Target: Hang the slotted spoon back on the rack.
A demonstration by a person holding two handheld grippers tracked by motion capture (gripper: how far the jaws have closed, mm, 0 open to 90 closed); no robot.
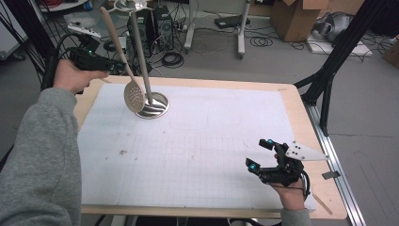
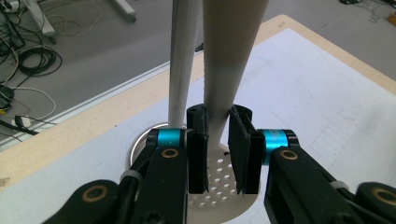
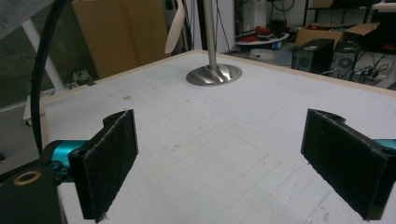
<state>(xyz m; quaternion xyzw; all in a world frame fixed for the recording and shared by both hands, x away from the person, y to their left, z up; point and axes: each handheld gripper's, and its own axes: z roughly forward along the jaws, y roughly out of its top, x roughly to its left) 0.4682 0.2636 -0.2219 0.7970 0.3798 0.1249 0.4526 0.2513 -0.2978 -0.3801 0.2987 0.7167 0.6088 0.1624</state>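
Left tool: held above the far-left corner of the bench, jaws clamped on the neck of the slotted spoon, just above its perforated bowl.
Slotted spoon: beige, tilted, handle rising up and away to the left, bowl hanging just beside the stand's base; it seems to hover clear of the bench, though the high view leaves that uncertain.
Grip seen from the left gripper view: the pads press the narrow neck of the spoon from both sides, with the handle widening above them.
Stand: a metal pole on a round polished base, near the far-left corner of the bench, with a holder at its top partly cut off by the frame.
Step in hand: probably hanging the spoon on the stand, or taking it away from it.
How to do it well: keep the clamp firm on the neck, since the long handle will lever against the pads; move slowly so the bowl does not knock the pole, which stands just beside the handle.
Bench: covered by a white gridded sheet, bare in the middle.
Right tool: resting near the near-right corner, jaws wide apart, nothing between them; it could steady the base if the stand rocks.
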